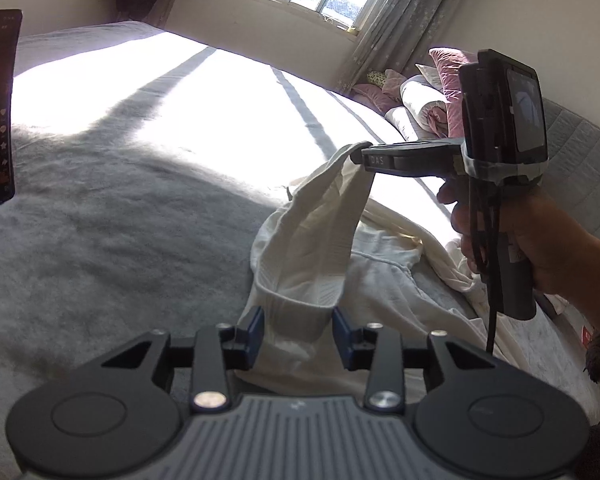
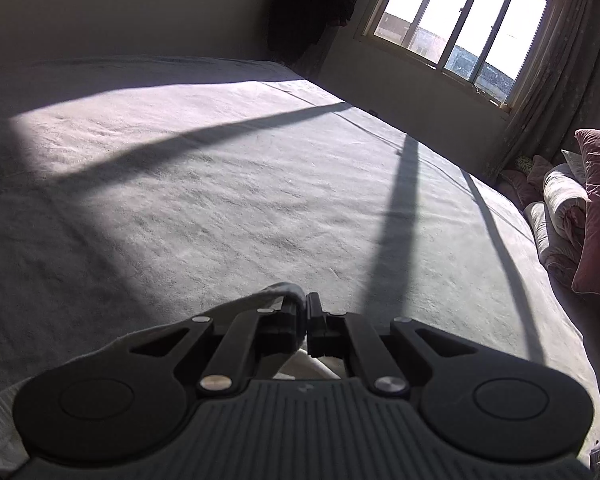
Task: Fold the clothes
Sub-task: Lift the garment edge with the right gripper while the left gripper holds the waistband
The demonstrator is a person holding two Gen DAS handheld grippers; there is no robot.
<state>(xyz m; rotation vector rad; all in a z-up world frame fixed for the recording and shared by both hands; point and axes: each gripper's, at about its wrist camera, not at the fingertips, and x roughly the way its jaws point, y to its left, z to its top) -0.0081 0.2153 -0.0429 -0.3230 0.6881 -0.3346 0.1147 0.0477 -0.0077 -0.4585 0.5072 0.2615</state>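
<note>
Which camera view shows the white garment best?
The left wrist view. There the white garment lies across the grey bed, lifted at one end by the right tool, with its ribbed part between the open left tool. The right wrist view shows only a pinched fold.

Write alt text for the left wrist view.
The right gripper, held in a hand, is shut on a lifted edge of a white garment above a grey bed. The open left gripper straddles the garment's ribbed hem below.
</note>
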